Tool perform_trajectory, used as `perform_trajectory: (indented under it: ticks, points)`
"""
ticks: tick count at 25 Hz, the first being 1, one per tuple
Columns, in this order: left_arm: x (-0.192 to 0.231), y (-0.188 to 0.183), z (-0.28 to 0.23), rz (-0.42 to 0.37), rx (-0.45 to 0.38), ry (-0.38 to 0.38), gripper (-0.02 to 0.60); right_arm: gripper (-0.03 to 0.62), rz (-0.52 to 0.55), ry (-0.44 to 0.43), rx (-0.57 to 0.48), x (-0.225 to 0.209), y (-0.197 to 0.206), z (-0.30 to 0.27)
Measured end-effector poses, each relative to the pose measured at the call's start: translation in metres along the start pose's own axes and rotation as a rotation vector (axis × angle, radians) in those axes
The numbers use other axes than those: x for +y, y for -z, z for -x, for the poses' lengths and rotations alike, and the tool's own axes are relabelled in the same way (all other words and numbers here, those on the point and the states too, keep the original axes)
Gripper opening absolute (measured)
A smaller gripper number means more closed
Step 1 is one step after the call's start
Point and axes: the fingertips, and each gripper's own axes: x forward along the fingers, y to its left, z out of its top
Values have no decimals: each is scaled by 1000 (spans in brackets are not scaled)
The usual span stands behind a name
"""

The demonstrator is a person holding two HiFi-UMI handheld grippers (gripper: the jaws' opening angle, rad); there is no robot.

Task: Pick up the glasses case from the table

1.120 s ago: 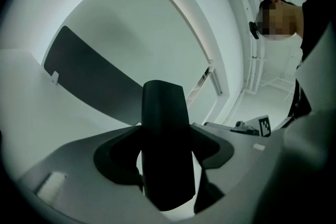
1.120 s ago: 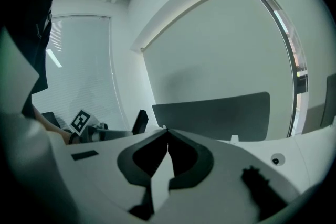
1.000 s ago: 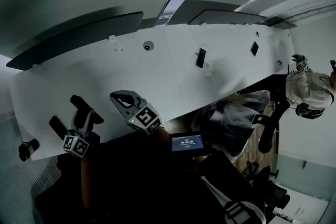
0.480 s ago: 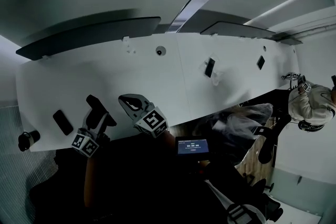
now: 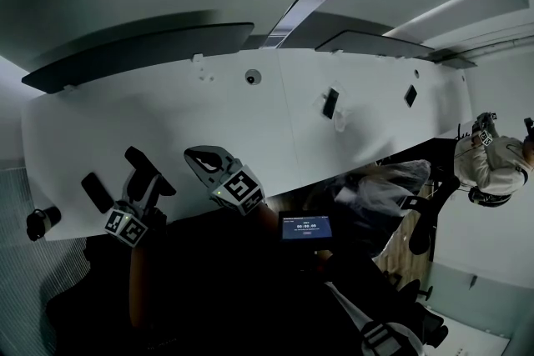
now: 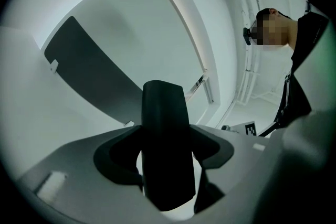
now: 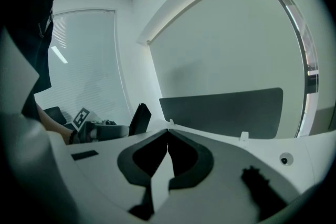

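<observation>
The glasses case (image 6: pixel 163 144) is a dark, rounded oblong that stands upright between the jaws of my left gripper (image 6: pixel 164 157), which is shut on it. In the head view the left gripper (image 5: pixel 140 186) is at the table's near left edge, with the case (image 5: pixel 144 169) sticking out above it. The right gripper view shows the case (image 7: pixel 139 118) tilted above that gripper. My right gripper (image 5: pixel 203 163) hovers just to the right over the white table (image 5: pixel 250 137). Its jaws meet at the tips (image 7: pixel 168 132) with nothing between them.
A flat black slab (image 5: pixel 97 192) lies left of the left gripper, and a black cylinder (image 5: pixel 39 223) sits at the table's left corner. Farther off are a small round fitting (image 5: pixel 252 77), two dark stands (image 5: pixel 330 102) and dark partitions (image 5: pixel 142 50). A screen (image 5: pixel 304 227) glows below; a person (image 5: pixel 492 162) is at right.
The head camera has shifted a little. Both grippers stay where they were, and the left one keeps its hold on the case.
</observation>
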Motion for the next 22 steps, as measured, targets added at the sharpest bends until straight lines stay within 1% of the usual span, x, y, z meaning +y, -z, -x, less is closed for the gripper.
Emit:
perform_trajectory:
  ticks: [7, 12, 18, 22]
  points:
    - [5, -2, 3, 24, -5, -7, 291, 8, -3, -1, 2, 3, 0, 0]
    - [4, -2, 4, 30, -10, 0, 291, 8, -20, 8, 7, 3, 2, 1]
    - [7, 5, 10, 42, 12, -7, 291, 8, -17, -14, 2, 11, 0, -2]
    - [12, 5, 15, 61, 1, -15, 291, 8, -18, -20, 24, 13, 8, -4]
